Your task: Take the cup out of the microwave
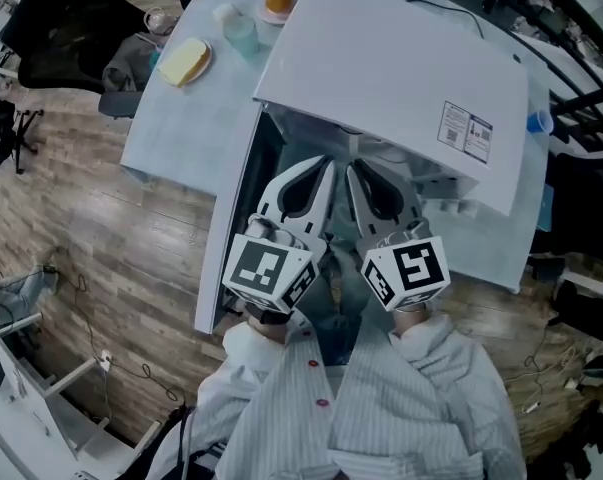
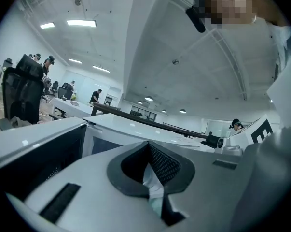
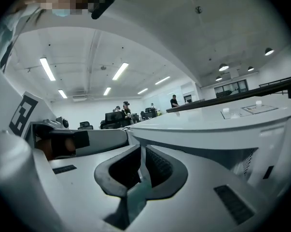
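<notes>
The white microwave (image 1: 391, 78) stands on a pale table, its door (image 1: 229, 218) swung open to the left. No cup shows in any view; the cavity is hidden under the microwave's top and behind the grippers. My left gripper (image 1: 327, 168) and right gripper (image 1: 352, 168) are side by side at the mouth of the opening, both pointing into it. The left gripper (image 2: 147, 170) has its jaws together with nothing between them, and the microwave (image 2: 131, 129) lies just ahead. The right gripper (image 3: 141, 170) is shut and empty too, below the microwave's top edge (image 3: 208, 129).
On the table (image 1: 191, 128) left of the microwave are a plate with a yellow block (image 1: 186, 61), a small clear bottle (image 1: 237, 28) and an orange on a dish (image 1: 279, 0). A black office chair (image 1: 66, 33) stands at the far left on the wooden floor.
</notes>
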